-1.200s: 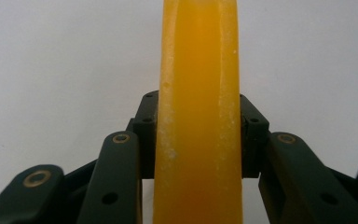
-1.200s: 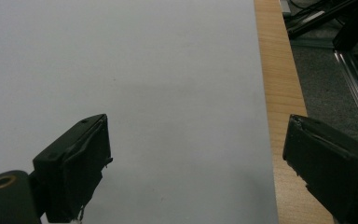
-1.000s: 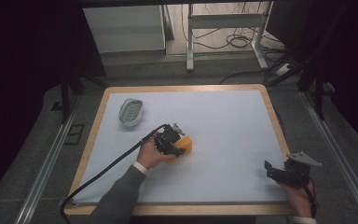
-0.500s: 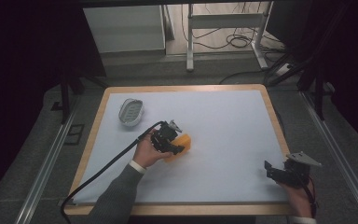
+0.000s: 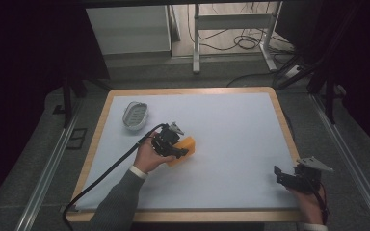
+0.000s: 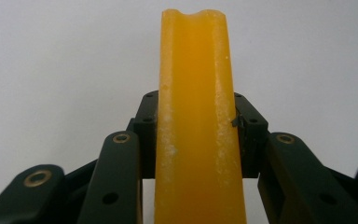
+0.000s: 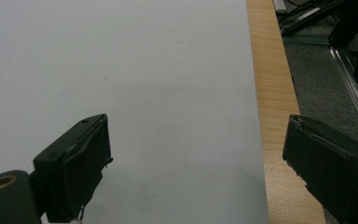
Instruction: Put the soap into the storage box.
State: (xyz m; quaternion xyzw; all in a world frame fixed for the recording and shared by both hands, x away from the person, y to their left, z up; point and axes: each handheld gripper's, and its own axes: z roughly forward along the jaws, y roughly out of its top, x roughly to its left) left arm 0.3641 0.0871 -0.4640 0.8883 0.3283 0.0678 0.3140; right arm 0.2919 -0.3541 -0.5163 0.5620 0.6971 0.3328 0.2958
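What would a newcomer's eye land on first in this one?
The bright orange bar stands out first: the left gripper is shut on it near the middle of the white table, its fingers pressing both sides. Next, the small grey oval dish sits alone toward the table's far left corner. The right gripper waits open at the near right edge with nothing between its fingers.
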